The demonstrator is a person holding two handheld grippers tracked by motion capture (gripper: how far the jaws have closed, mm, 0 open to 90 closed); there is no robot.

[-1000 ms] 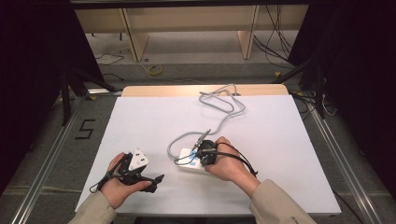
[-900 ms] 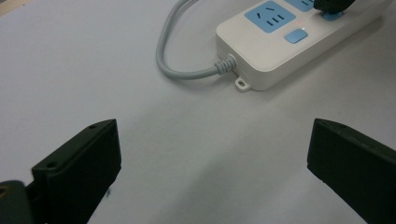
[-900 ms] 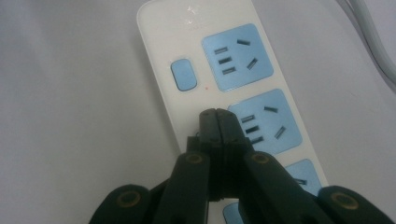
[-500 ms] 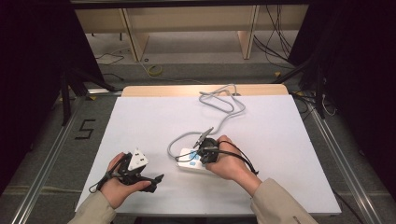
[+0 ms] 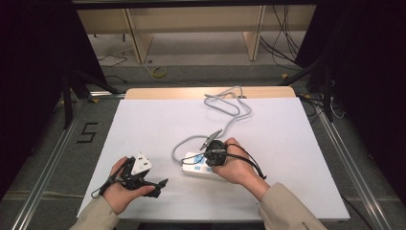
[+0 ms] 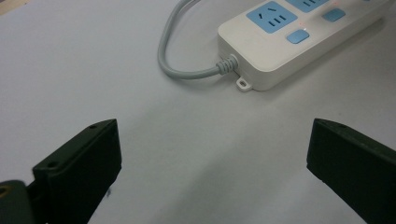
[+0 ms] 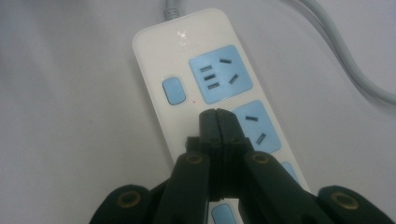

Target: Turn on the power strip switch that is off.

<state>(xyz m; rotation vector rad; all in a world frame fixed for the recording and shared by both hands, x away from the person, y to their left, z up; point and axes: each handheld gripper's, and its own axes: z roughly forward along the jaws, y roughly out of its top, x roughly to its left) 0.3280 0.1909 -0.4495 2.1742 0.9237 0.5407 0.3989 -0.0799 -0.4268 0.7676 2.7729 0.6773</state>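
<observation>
- White surface (image 5: 287, 158) on a table set among dark curtains, with a grey floor and wooden shelving beyond its far edge.
- Power strip (image 5: 197, 163), white with blue sockets and blue switches, lies flat on the near-centre of the surface; its grey cord (image 5: 225, 108) loops away toward the far edge.
- Right gripper (image 7: 217, 116): jaws closed together with nothing between them, the joined tip poised over the strip's face, between the first blue switch (image 7: 172, 90) and the second socket (image 7: 254, 126). Whether the tip touches the plastic cannot be told.
- Left gripper (image 6: 210, 158): jaws spread wide and empty, held low over bare surface just beside the cord end of the strip, well short of touching it.
- Probable step: pressing a switch with the closed right tip.
- Risk 1: the tip appears to sit beside the switch, not on it; a push from here could land on plain casing or slip toward a socket slot.
- Risk 2: the strip is not held down by anything; an oblique push could slide or turn it on the smooth surface, since the left gripper is not bracing it.
- Risk 3: the stiff cord curving at the strip's end may pull the strip round if it shifts.
- Small red spots beside the switches may be indicator lights; too faint to be sure.
</observation>
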